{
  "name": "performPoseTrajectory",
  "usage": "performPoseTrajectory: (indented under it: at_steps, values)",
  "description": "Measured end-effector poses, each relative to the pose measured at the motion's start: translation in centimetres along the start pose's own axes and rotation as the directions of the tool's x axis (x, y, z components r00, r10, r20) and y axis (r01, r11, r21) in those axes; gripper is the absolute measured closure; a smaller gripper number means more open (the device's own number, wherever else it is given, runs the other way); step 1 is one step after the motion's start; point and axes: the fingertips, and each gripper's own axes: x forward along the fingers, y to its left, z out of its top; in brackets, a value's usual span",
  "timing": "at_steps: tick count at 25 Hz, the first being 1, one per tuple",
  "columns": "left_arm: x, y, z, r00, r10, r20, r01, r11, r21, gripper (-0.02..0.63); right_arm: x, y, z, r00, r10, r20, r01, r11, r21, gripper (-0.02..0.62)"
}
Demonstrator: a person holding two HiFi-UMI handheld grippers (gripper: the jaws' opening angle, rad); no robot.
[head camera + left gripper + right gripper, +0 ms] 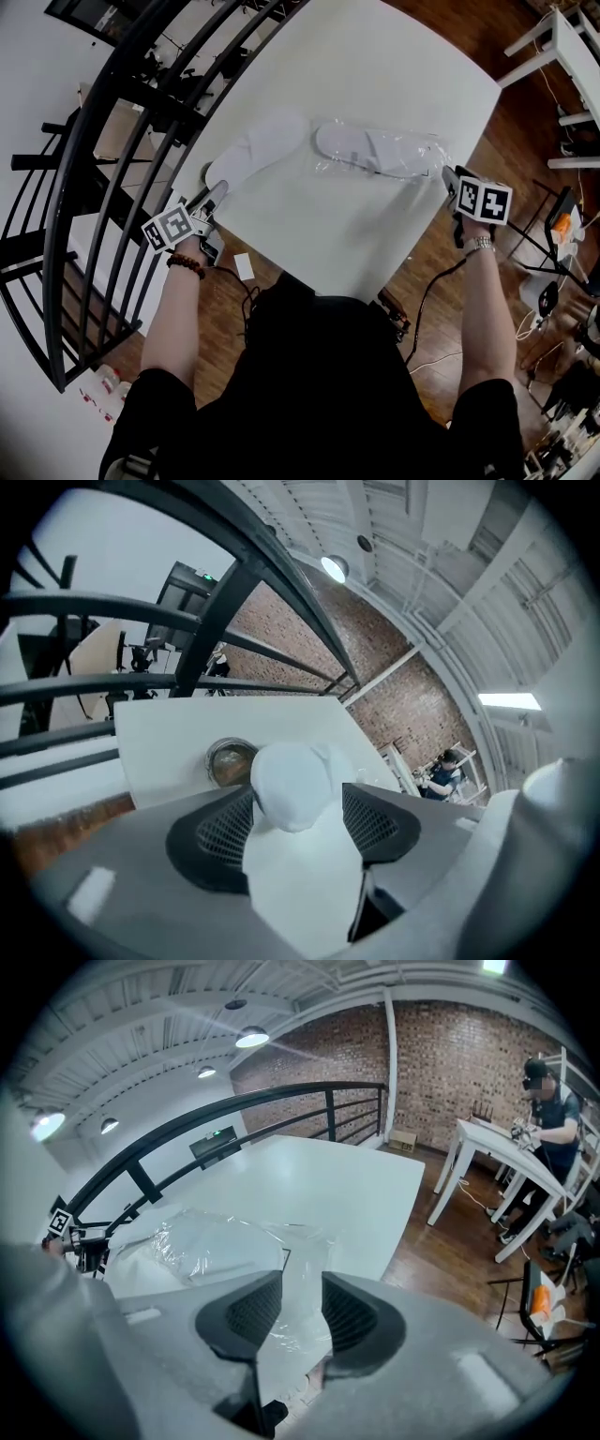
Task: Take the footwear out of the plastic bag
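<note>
A white slipper (267,145) lies bare on the white table (375,66), toe towards the middle. Its heel end sits between the jaws of my left gripper (217,192), which stand wide; in the left gripper view the slipper (291,780) runs up the gap of that gripper (295,803) with the pads off it. The second slipper (361,150) lies inside the clear plastic bag (412,159). My right gripper (447,176) is at the bag's right end. In the right gripper view, a strip of the bag (216,1241) lies loose between the parted jaws of this gripper (302,1302).
A black metal railing (103,159) runs along the table's left side. A round metal-rimmed disc (232,759) is set in the table near the slipper's toe. Other white tables (562,47) stand to the right on the wooden floor, with a person (548,1119) at one. Cables lie by my feet.
</note>
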Motion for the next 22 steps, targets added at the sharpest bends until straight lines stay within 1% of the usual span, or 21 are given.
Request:
performPoseTrajectory:
  at_steps: [4, 7, 10, 12, 13, 14, 15, 18, 20, 22]
  values:
    - [-0.1, 0.8, -0.9, 0.995, 0.088, -0.047, -0.084, 0.993, 0.079, 0.267, -0.3, 0.2, 0.2, 1.000, 0.001, 0.008, -0.001, 1.000, -0.009, 0.477]
    - [-0.3, 1.3, -1.2, 0.985, 0.160, -0.062, -0.149, 0.978, 0.148, 0.253, -0.5, 0.2, 0.4, 1.000, 0.001, 0.016, 0.000, 1.000, -0.018, 0.476]
    - [-0.7, 1.4, -0.9, 0.972, 0.227, -0.055, -0.206, 0.946, 0.249, 0.245, -0.8, 0.2, 0.4, 1.000, 0.002, 0.022, -0.001, 1.000, -0.024, 0.476]
    - [-0.9, 0.7, -0.2, 0.969, 0.246, -0.031, -0.223, 0.920, 0.322, 0.247, -1.0, 0.4, 0.6, 1.000, 0.004, 0.030, -0.003, 0.999, -0.034, 0.476]
    - [-0.8, 0.0, 0.3, 0.970, 0.244, -0.016, -0.222, 0.908, 0.355, 0.252, -1.1, 0.5, 0.8, 0.999, 0.005, 0.035, -0.003, 0.999, -0.043, 0.476]
    - [-0.5, -1.0, 0.7, 0.973, 0.229, -0.007, -0.209, 0.901, 0.381, 0.260, -1.2, 0.7, 1.1, 0.999, 0.007, 0.041, -0.004, 0.999, -0.054, 0.476]
    - [-0.1, -2.2, 0.9, 0.979, 0.205, -0.006, -0.185, 0.898, 0.398, 0.272, -1.4, 1.0, 1.4, 0.999, 0.009, 0.048, -0.006, 0.998, -0.066, 0.476]
    - [1.8, -6.2, 1.3, 0.993, 0.111, -0.027, -0.089, 0.899, 0.429, 0.295, -1.6, 2.0, 2.3, 0.998, 0.023, 0.064, -0.016, 0.994, -0.111, 0.476]
    - [3.2, -8.9, 1.2, 0.997, 0.052, -0.050, -0.024, 0.894, 0.448, 0.304, -1.7, 3.1, 2.7, 0.997, 0.041, 0.068, -0.031, 0.989, -0.142, 0.476]
    - [4.8, -11.5, 0.8, 0.996, -0.002, -0.086, 0.041, 0.885, 0.464, 0.308, -1.6, 4.4, 3.0, 0.995, 0.071, 0.067, -0.059, 0.984, -0.171, 0.476]
